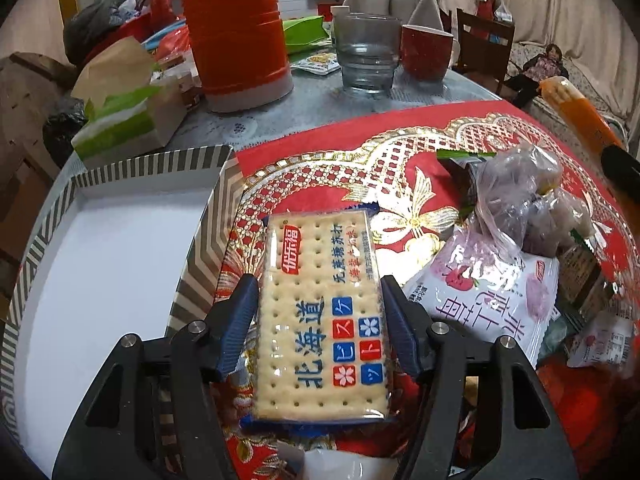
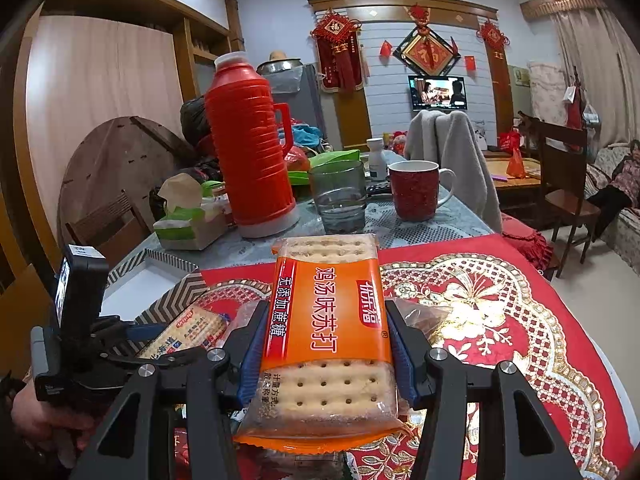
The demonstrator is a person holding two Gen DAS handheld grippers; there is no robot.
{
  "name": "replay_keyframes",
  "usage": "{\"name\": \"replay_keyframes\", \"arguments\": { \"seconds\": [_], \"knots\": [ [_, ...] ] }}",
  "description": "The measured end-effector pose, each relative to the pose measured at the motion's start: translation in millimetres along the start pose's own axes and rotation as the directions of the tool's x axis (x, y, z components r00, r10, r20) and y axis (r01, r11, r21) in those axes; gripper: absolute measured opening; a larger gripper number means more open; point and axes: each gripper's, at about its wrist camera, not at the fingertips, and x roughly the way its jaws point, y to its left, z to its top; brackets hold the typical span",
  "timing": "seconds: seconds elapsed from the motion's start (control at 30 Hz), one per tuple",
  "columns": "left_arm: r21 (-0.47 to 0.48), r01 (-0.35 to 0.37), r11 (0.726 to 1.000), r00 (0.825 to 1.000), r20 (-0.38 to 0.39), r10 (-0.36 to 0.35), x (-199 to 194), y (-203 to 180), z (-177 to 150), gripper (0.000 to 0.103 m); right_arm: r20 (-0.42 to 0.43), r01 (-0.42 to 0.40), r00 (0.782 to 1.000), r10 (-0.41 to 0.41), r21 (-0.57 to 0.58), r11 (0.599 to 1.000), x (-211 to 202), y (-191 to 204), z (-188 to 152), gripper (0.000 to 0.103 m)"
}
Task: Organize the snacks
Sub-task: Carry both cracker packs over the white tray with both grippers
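Left claw: the left gripper [image 1: 318,312] straddles the blue-edged cracker pack [image 1: 320,312], which lies flat on the red cloth [image 1: 520,132] just beside the tray's near-side wall; a sliver of gap shows at the left pad, so the jaws look spread rather than pinching (a close call).
Right claw: the right gripper [image 2: 326,344] pinches the orange cracker pack [image 2: 328,332] by its 2 long sides and holds it raised above the cloth, tilted up.
Tray: the striped tray [image 1: 152,162] sits at the table's left edge, and its white floor shows no snack in it.
Progress: early, by my reading; 0 packs are visibly in the tray, 2 are in hand or under a claw, and a heap of bags [image 1: 516,208] waits toward the cloth's right edge.
Left view only: the tray's bare floor and the heap.
Right view only: the orange pack's grip, the hand [image 2: 44,416] carrying the left gripper, and the whole thermos [image 2: 250,144].
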Motion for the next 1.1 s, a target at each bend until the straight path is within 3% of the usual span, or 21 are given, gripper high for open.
{"name": "replay_keyframes", "arguments": {
  "seconds": [0.27, 0.77, 1.0, 1.1],
  "knots": [
    [-0.037, -0.007, 0.999, 1.0, 0.011, 0.007, -1.7, 6.2, 1.1, 0.054, 0.002, 0.009, 1.0, -0.009, 0.0, 1.0, 0.7, -0.5, 0.0, 0.052],
    [-0.098, 0.137, 0.986, 0.984, 0.127, -0.124, -67.5, 8.6, -8.0, 0.054, 0.016, 0.044, 0.999, -0.044, -0.012, 0.999, 2.2, -5.9, -3.0, 0.052],
    [-0.141, 0.201, 0.969, 0.972, 0.152, -0.18, -92.1, 24.7, -24.1, 0.054, 0.088, 0.106, 0.991, -0.103, -0.028, 0.994, -19.7, -2.0, 0.8, 0.052],
    [-0.175, 0.223, 0.959, 0.964, 0.183, -0.191, -105.9, 41.0, -32.6, 0.054, 0.119, 0.094, 0.989, -0.09, -0.025, 0.995, -36.3, 6.5, 2.6, 0.052]
  ]
}}
